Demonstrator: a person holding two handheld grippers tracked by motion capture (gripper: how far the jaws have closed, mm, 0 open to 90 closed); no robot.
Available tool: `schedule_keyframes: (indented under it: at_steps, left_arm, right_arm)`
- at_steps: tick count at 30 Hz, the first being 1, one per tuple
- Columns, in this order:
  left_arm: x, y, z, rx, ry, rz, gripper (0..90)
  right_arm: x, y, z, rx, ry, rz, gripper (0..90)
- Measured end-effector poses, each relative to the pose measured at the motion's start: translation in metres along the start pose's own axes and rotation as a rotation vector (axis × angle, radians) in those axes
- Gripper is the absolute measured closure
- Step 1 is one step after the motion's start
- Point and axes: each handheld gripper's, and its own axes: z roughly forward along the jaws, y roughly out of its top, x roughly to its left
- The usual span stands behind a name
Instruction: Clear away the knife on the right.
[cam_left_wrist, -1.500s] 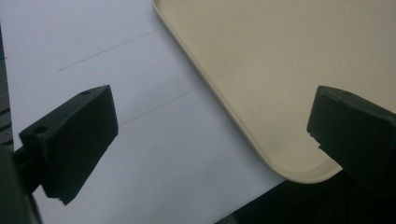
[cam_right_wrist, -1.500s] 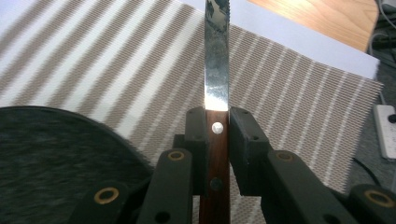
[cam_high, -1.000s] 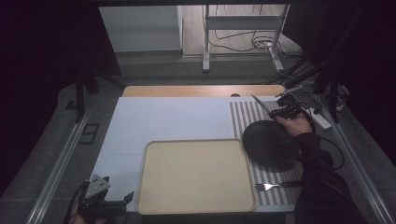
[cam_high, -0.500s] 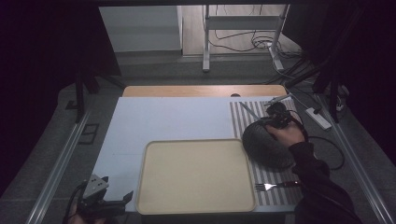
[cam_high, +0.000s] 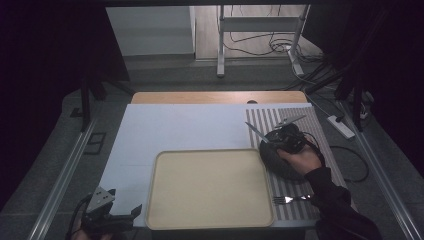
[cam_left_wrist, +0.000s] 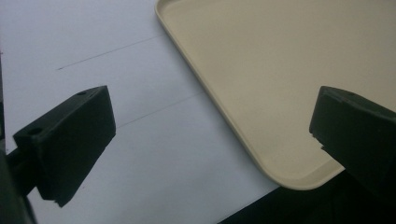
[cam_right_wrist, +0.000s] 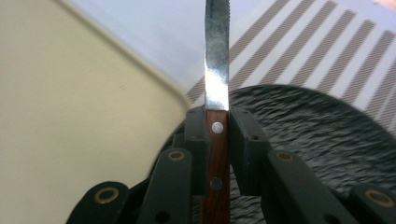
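A knife with a wooden handle and a steel blade (cam_right_wrist: 216, 70) is clamped by the handle in my right gripper (cam_right_wrist: 217, 126), which is shut on it. In the high view this gripper (cam_high: 281, 138) hovers over the left part of a dark round plate (cam_high: 282, 165), and the knife blade (cam_high: 257, 132) points left and away, past the beige tray's far right corner. The beige tray (cam_high: 210, 187) lies bare at the front middle. My left gripper (cam_high: 126, 215) rests at the table's front left corner, open, its jaws straddling the tray's near corner (cam_left_wrist: 299, 172) with nothing between them.
A fork (cam_high: 290, 199) lies on the striped mat (cam_high: 305, 120) in front of the plate (cam_right_wrist: 308, 121). A white sheet (cam_high: 185, 125) covers the table's left and middle. Cables and a power strip (cam_high: 342, 126) lie on the floor to the right.
My right gripper has carried the knife leftward and nearer, from the mat's far right side to over the plate's left edge. The left gripper has stayed put.
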Motion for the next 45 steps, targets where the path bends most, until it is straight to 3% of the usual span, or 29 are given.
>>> schedule_keyframes:
  at_steps: [21, 38, 45]
  left_arm:
    - [0.001, -0.001, -0.001, -0.008, 0.014, -0.018, 0.0]
    - [-0.001, 0.001, 0.0, 0.005, 0.026, 0.0, 0.0]
    - [-0.001, 0.001, 0.0, 0.005, 0.027, 0.001, 0.0]
  right_arm:
    - [0.076, -0.024, -0.01, 0.027, 0.075, -0.044, 78.1]
    - [0.119, -0.022, 0.007, 0.066, 0.131, -0.113, 78.1]
    - [0.123, -0.031, 0.024, 0.119, 0.127, -0.106, 78.1]
